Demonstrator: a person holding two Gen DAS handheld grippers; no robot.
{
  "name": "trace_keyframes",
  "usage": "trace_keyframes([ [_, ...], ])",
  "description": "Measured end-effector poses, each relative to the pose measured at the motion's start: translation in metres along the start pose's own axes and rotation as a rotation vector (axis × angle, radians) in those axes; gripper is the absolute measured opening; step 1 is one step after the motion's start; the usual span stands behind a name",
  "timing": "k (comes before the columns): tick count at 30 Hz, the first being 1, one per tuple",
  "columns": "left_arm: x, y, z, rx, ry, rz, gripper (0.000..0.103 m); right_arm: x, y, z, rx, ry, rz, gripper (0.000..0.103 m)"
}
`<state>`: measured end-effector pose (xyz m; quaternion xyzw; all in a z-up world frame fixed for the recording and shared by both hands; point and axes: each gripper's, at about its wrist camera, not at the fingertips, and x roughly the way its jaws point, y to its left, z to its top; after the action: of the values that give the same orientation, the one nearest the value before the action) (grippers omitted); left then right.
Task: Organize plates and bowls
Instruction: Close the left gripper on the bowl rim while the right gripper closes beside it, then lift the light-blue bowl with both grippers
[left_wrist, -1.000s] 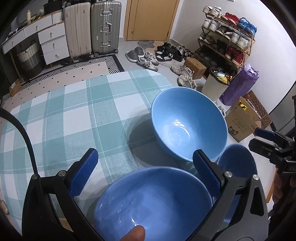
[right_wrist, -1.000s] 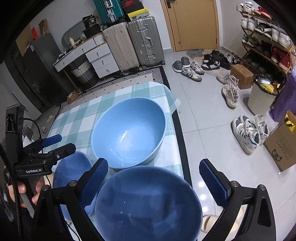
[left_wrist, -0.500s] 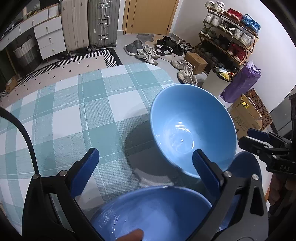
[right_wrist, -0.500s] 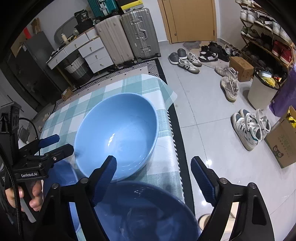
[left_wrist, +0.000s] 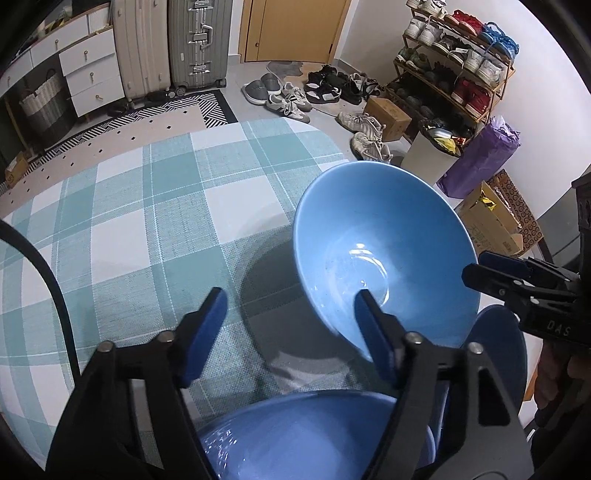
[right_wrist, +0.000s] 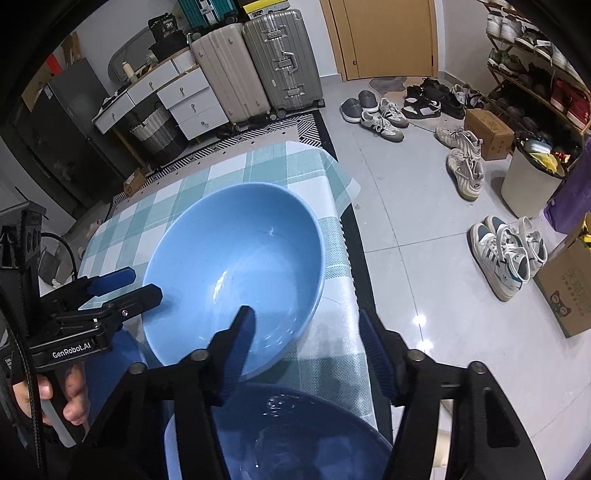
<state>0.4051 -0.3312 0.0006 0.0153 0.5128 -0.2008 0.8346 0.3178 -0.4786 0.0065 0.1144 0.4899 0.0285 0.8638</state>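
two claws parted, big bowl (left_wrist: 384, 254) empty — checked cloth (left_wrist: 147, 221)

A teal and white checked tablecloth (left_wrist: 147, 221) covers the tabletop, one corner hanging over the edge (right_wrist: 343, 181). Beyond it lies a black and white patterned rug (left_wrist: 155, 118). Two hard suitcases, one beige (left_wrist: 140, 48) and one grey (left_wrist: 197, 44), stand upright side by side against the far wall, next to a white chest of drawers (left_wrist: 88, 70) with a woven basket (left_wrist: 40, 107) below it. A wooden door (left_wrist: 291, 29) is shut. Slippers and sneakers (left_wrist: 291, 96) are scattered on the grey tiled floor near a loaded shoe rack (left_wrist: 454, 70). A white bin (right_wrist: 532, 181), a purple bag (left_wrist: 480, 162) and cardboard boxes (left_wrist: 391, 118) sit beside the rack.
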Motion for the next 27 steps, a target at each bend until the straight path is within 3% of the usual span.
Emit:
trace_keyframes([
  [14, 0.001, -0.016, -0.002, 0.051, 0.011, -0.044, 0.018, 0.003, 0.001, 0.001, -0.015, -0.014, -0.031, 0.029],
  [19, -0.001, -0.020, -0.003, 0.060, 0.001, -0.039, 0.017, 0.002, 0.004, 0.001, -0.029, -0.023, -0.038, 0.021],
  [27, -0.002, -0.020, -0.003, 0.063, -0.001, -0.038, 0.017, 0.002, 0.010, 0.002, -0.046, -0.025, -0.049, 0.020],
])
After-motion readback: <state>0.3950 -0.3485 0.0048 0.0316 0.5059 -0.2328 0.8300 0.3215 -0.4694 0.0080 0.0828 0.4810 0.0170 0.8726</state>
